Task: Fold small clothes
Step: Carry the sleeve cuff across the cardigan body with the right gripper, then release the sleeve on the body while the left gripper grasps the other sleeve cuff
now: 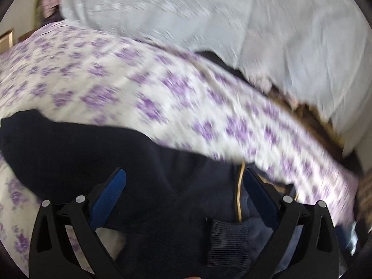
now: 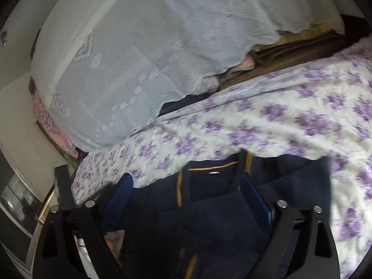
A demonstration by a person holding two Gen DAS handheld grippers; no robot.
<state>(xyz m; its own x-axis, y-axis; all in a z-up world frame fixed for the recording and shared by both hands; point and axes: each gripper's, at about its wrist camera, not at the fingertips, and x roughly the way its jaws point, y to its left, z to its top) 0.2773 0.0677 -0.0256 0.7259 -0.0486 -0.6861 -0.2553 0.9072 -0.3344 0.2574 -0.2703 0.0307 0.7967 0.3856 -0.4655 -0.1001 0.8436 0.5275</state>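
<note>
Hovering wide-open, empty, both left gripper (image 1: 183,181) and right gripper (image 2: 186,186) risk snagging and unfolding the navy knit yellow-trimmed cardigan (image 2: 209,209).

Your left gripper (image 1: 183,176) and right gripper (image 2: 187,181) look alike: black, open-framed triangular arms joined by round silver pins, each ending in a flat finger faced with a blue pad (image 1: 111,200)
</note>
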